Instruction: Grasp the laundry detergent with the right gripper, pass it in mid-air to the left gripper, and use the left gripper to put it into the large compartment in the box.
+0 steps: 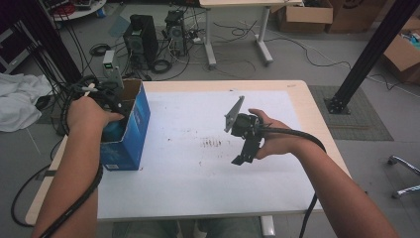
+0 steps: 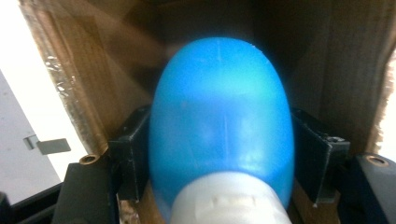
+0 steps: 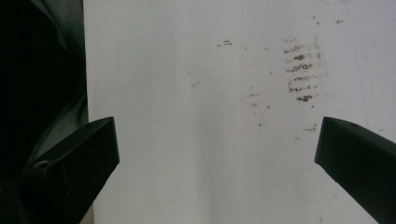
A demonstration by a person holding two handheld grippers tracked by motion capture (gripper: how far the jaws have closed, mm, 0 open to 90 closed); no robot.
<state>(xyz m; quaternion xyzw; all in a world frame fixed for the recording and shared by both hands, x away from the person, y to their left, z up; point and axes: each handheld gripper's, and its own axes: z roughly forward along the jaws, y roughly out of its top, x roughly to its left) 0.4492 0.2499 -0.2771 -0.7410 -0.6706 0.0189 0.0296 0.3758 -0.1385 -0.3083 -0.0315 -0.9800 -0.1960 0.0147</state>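
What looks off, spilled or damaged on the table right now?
Brownish smudges stain the middle of the white table sheet, lying in short rows like rub marks, in front of the right tool. The blue cardboard box at the left edge stands upright and whole.

We see bare forearms, no sleeves. Both grippers (image 1: 246,144) are black, with thick black cables; a grey three-cornered plate (image 1: 234,114) sits at eleven o'clock on the right one.
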